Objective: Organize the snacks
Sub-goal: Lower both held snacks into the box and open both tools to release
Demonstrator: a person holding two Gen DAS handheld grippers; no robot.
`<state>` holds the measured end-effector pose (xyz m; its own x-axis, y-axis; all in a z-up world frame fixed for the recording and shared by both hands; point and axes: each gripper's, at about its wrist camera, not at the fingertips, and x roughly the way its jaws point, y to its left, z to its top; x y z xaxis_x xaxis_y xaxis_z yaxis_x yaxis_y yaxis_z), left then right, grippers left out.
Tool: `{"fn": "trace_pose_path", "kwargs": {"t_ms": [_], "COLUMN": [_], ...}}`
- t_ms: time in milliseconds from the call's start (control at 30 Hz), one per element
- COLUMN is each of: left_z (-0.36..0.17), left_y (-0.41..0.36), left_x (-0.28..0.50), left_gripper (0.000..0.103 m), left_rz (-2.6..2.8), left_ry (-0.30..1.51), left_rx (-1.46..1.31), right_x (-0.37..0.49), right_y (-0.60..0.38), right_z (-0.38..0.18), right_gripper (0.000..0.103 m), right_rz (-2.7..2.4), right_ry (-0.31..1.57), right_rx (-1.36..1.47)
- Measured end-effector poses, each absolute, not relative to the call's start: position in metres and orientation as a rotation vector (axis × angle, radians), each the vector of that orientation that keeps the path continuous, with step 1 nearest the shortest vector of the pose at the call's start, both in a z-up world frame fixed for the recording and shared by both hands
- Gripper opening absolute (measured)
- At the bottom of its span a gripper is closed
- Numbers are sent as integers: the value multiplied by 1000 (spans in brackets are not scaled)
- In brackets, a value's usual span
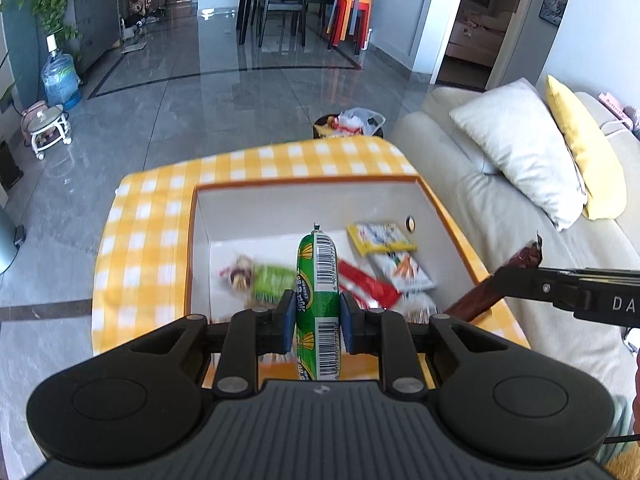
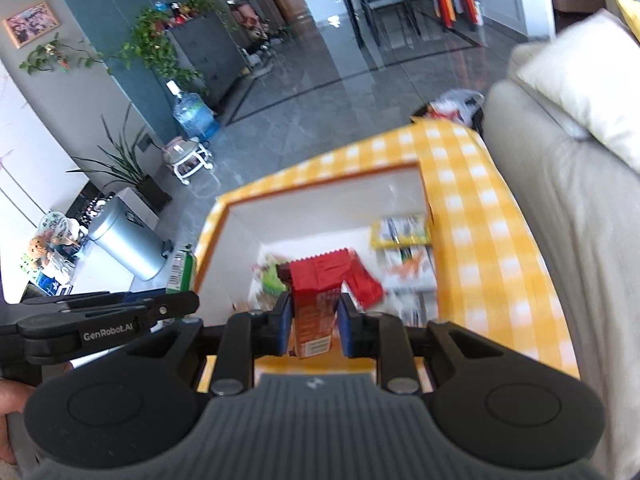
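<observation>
Beside me runs the pale sofa [image 1: 472, 184], and against it stands the surface under its yellow checked cloth [image 1: 168, 200]. On that cloth sits the orange-rimmed white box [image 1: 280, 208], open at the top. Lying on its floor are a yellow packet [image 1: 380, 238] near the far right wall, a white packet with carrots printed on it [image 1: 404, 270] just this side of it, a red wrapper [image 1: 368, 284] and a blurred green packet [image 1: 272, 280] to the left.

My left claw [image 1: 318, 318] is nearly closed, its blue pads pressing both sides of a green sausage stick [image 1: 318, 264] that points away from me, above the box. My right claw [image 2: 312, 326] is clamped tight on a red and orange snack packet [image 2: 316, 292], also held over the box.
</observation>
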<state>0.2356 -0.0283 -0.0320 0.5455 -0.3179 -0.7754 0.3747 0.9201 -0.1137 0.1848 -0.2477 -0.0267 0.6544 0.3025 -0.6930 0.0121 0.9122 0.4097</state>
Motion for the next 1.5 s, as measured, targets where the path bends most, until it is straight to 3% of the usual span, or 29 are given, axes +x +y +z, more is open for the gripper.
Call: {"fn": "trace_pose_path", "kwargs": {"t_ms": [267, 800, 1500], "left_z": [-44, -132, -155], "left_y": [-33, -53, -68], "left_x": [280, 322, 349], "left_gripper": [25, 25, 27], "left_rz": [-408, -383, -348], "left_ry": [939, 1127, 1179], "left_rx": [55, 125, 123], "right_x": [240, 313, 352], "right_y": [-246, -222, -211], "right_z": [-19, -98, -122], "right_gripper": [21, 21, 21], "right_rz": [187, 89, 65], "right_ry": [851, 1033, 1076], "right_rx": [342, 92, 64]}}
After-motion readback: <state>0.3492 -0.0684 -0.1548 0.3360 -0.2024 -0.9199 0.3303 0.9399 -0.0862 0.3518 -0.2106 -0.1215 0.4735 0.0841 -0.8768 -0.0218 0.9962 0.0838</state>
